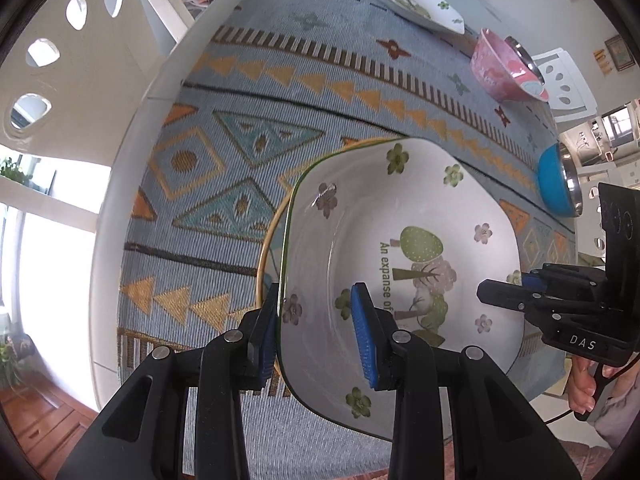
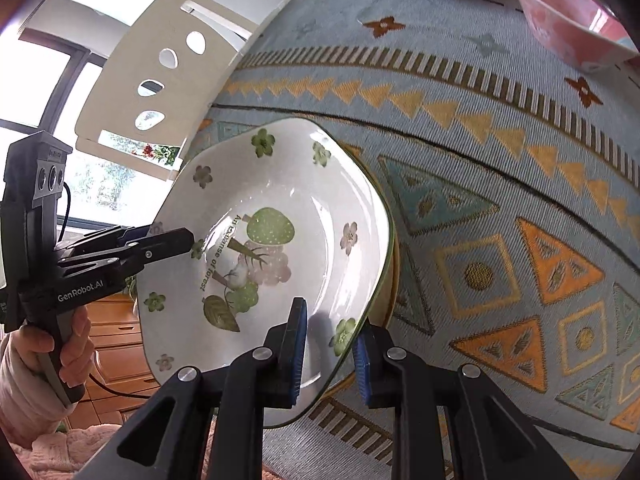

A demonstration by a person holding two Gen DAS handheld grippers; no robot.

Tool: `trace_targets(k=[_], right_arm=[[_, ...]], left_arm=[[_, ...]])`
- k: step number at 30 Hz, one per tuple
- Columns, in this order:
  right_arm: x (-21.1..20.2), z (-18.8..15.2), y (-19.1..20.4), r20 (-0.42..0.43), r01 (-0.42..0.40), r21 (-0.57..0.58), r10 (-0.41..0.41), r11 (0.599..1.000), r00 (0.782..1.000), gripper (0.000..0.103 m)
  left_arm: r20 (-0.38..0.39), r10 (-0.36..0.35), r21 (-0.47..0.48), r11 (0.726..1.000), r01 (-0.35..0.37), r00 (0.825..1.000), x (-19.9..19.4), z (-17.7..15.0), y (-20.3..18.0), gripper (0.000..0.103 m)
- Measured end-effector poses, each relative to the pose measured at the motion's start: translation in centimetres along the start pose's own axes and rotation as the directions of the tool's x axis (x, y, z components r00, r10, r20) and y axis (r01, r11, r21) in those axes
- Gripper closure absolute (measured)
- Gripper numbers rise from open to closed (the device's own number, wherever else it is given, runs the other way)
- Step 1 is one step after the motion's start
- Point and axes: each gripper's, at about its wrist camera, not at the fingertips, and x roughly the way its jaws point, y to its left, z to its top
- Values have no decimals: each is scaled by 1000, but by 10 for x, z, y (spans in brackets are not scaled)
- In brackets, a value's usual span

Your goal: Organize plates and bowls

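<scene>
Both the left gripper (image 1: 320,330) and right gripper (image 2: 330,354) are clamping opposite rims of the flowered square plate (image 1: 404,240), carrying it just above the gold-rimmed plate (image 1: 266,248) beneath, so lowering it level and centred is probably next.

white plate (image 1: 400,240) with green and pink flowers, pink bowl (image 1: 502,70), blue bowl (image 1: 552,184), blue-grey geometric tablecloth (image 1: 240,120).

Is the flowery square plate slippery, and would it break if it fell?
Probably both. The square plate has a shiny glazed look, so it likely slides easily; that may be why the left hand-held gripper and right hand-held gripper pinch opposite rims. It looks like stiff ceramic, so it would likely chip or shatter rather than bend.
</scene>
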Motion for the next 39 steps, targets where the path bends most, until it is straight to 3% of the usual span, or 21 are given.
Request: trace_targets(k=[6, 16, 23, 26, 28, 30, 34, 39], right_arm=[[6, 0, -4, -4, -13, 32, 14, 999, 1000, 81], [2, 0, -14, 4, -52, 116, 51, 992, 999, 79], [7, 5, -8, -46, -31, 140, 37, 990, 998, 77], [6, 9, -2, -51, -18, 146, 25, 989, 998, 67], [2, 10, 1, -44, -30, 153, 37, 988, 998, 53], [-8, 12, 4, -22, -30, 143, 33, 989, 999, 46], [-27, 15, 5, 5, -25, 144, 24, 989, 1000, 46], [-66, 27, 1, 113, 12, 164, -30, 986, 993, 46]], left_arm=[[5, -27, -38, 999, 27, 1000, 3, 0, 3, 74], [-40, 41, -9, 999, -42, 998, 5, 2, -7, 71], [-13, 99, 14, 995, -98, 995, -9, 9, -11, 65], [-17, 119, 18, 993, -119, 993, -10, 13, -11, 65], [-8, 116, 16, 993, -116, 993, -14, 16, -12, 64], [3, 124, 24, 992, -124, 992, -19, 20, -15, 64], [55, 125, 55, 990, -128, 991, -33, 36, -28, 64], [129, 107, 96, 988, -120, 986, -49, 59, -52, 64]])
